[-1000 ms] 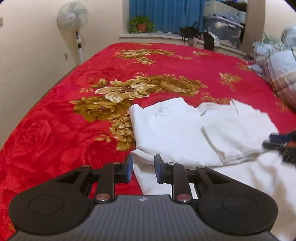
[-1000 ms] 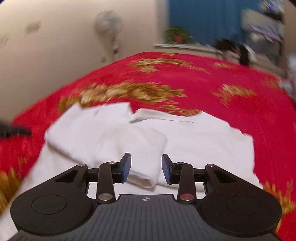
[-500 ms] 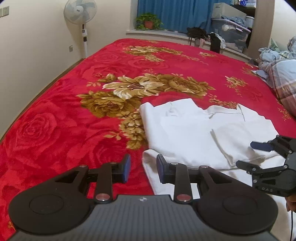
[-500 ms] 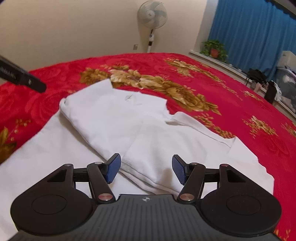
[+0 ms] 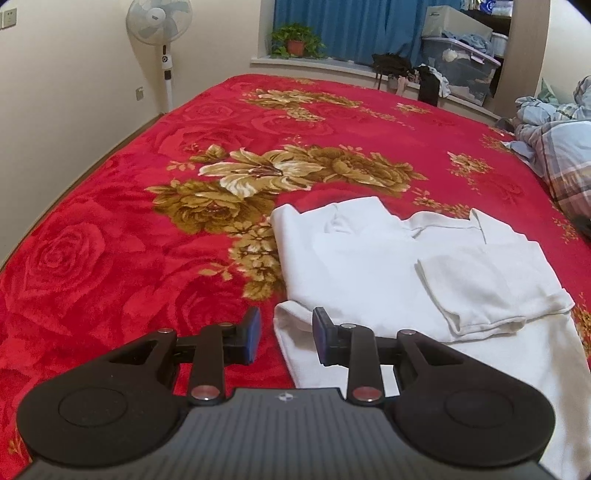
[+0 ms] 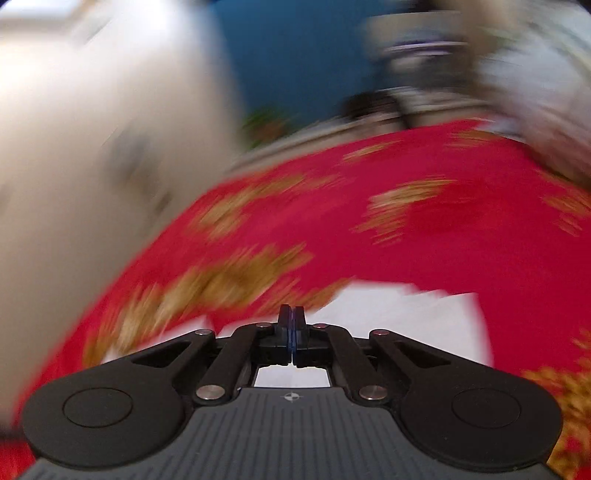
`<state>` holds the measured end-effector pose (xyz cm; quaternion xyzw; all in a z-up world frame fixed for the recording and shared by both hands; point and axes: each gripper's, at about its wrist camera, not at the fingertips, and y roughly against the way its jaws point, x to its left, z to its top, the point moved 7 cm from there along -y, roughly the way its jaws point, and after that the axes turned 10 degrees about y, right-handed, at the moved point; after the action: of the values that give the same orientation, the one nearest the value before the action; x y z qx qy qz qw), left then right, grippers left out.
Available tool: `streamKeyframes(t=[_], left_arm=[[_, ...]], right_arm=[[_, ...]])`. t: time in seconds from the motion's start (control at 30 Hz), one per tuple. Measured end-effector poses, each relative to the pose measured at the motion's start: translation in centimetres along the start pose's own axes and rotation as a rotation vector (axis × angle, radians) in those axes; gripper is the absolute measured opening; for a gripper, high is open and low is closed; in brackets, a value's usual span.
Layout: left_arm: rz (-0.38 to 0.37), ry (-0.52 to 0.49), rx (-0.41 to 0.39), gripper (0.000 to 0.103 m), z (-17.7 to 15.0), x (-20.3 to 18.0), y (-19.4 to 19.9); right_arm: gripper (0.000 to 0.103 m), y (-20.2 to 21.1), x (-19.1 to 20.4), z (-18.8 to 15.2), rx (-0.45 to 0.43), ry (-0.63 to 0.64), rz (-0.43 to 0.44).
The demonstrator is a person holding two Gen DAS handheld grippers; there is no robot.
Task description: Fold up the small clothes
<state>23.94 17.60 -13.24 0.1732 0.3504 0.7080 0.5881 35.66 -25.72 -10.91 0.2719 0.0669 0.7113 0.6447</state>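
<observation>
A white shirt (image 5: pixel 388 266) lies partly folded on the red flowered bedspread (image 5: pixel 110 258), both sleeves turned in over the body. My left gripper (image 5: pixel 284 338) is open and empty, just above the shirt's near left edge. In the right wrist view, which is blurred by motion, my right gripper (image 6: pixel 291 328) is shut with nothing between its pads, above the white shirt (image 6: pixel 399 317). The right gripper does not show in the left wrist view.
A standing fan (image 5: pixel 159 22) is by the left wall. A potted plant (image 5: pixel 295 40), bags and a storage box (image 5: pixel 461 70) line the window ledge. A checked quilt (image 5: pixel 565 155) is heaped at the right of the bed.
My right gripper has shut from wide open and swung fast, leaving the left wrist view. My left gripper stays open and has shifted slightly along the shirt's edge.
</observation>
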Motion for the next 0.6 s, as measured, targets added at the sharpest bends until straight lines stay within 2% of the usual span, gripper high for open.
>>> streamKeyframes(t=[0.07, 0.1, 0.13, 0.2, 0.27, 0.33, 0.37, 0.47, 0.53, 0.57, 0.6], left_arm=[[0.002, -0.006, 0.002, 0.034, 0.0, -0.1, -0.1], [0.002, -0.006, 0.005, 0.034, -0.1, 0.0, -0.1], [0.003, -0.005, 0.008, 0.034, -0.1, 0.0, -0.2], [0.005, -0.003, 0.011, 0.034, -0.1, 0.0, -0.3], [0.006, 0.002, 0.012, 0.034, -0.1, 0.1, -0.3], [0.007, 0.002, 0.013, 0.039, -0.1, 0.0, -0.3], [0.007, -0.002, 0.014, 0.039, -0.1, -0.1, -0.3], [0.009, -0.011, 0.013, 0.039, -0.1, 0.0, -0.3], [0.011, -0.008, 0.013, 0.039, -0.1, 0.2, -0.2], [0.011, -0.004, 0.013, 0.039, -0.1, 0.3, -0.2], [0.012, -0.001, 0.012, 0.039, -0.1, 0.5, -0.2]], right_arm=[[0.0, 0.0, -4.3, -0.3, 0.028, -0.133, -0.11], [0.0, -0.3, -5.9, -0.9, 0.058, -0.187, -0.137], [0.001, -0.8, -6.6, -1.6, 0.097, -0.227, -0.116], [0.003, -1.6, -5.2, -2.4, 0.147, -0.2, -0.016], [0.007, -1.7, -0.8, -3.0, 0.169, -0.043, 0.13], [0.016, -1.3, 4.5, -4.6, 0.186, 0.161, 0.272], [0.025, -1.1, 7.1, -5.9, 0.201, 0.261, 0.332], [0.03, -0.8, 12.1, -9.3, 0.226, 0.483, 0.408], [0.038, -0.9, 14.3, -11.6, 0.249, 0.59, 0.43], [0.047, -1.1, 14.9, -12.5, 0.258, 0.635, 0.425], [0.051, -1.2, 15.4, -12.9, 0.259, 0.667, 0.418]])
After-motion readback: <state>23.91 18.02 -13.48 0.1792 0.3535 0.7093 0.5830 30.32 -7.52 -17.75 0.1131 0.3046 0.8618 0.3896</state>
